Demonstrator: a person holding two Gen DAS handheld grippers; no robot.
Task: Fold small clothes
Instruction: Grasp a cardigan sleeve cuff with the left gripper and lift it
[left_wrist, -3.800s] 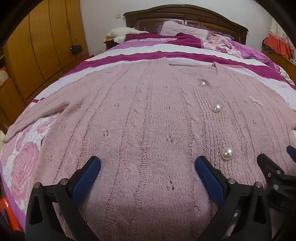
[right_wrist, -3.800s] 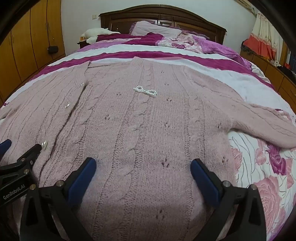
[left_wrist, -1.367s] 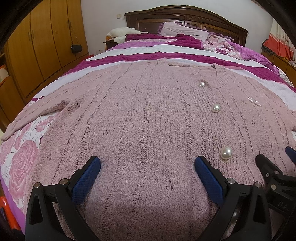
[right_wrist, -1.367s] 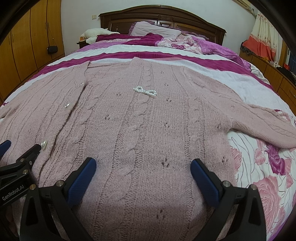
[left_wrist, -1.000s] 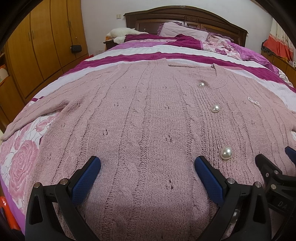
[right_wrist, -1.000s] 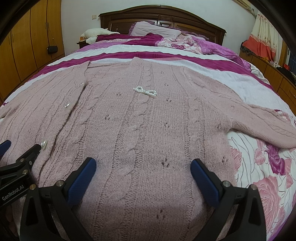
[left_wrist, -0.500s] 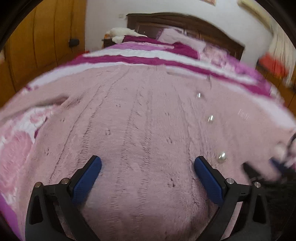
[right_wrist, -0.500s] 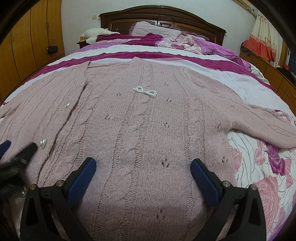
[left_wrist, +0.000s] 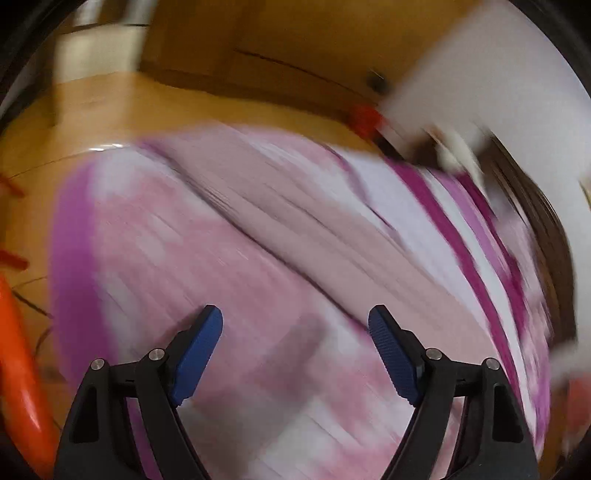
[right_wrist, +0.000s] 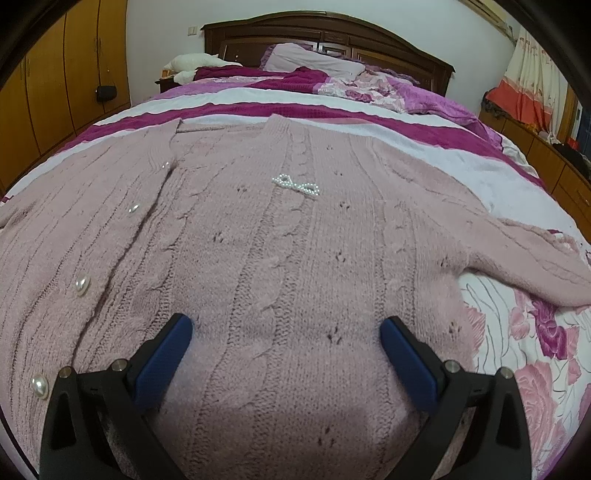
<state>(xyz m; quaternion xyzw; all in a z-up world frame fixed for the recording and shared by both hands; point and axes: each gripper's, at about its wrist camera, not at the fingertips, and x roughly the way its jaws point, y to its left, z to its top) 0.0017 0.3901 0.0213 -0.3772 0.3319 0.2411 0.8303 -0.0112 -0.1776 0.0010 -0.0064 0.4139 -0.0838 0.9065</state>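
Cardigan (right_wrist: 280, 258), a pink cable-knit one, is laid face up and spread flat across the bed (right_wrist: 509, 354), with its front buttoned by pearl buttons (right_wrist: 82, 285) and a small beaded bow (right_wrist: 295, 184) pinned on the chest; it appears to have been smoothed out so that the folds can be made cleanly. One sleeve (right_wrist: 528, 258) is stretched out sideways over the floral bedspread, probably so that it can be brought in over the body as a first fold. The right gripper (right_wrist: 286, 343) is held low over the hem with its blue pads wide apart and nothing between them, seemingly kept ready to pin or lift the lower edge. The left gripper (left_wrist: 295, 339) is seen in a heavily blurred view tilted toward the bed's side, where a long pink band, likely the other sleeve (left_wrist: 295, 236), lies; its jaws have just been closing but are apart, and nothing is caught between them. No fold has yet been made.
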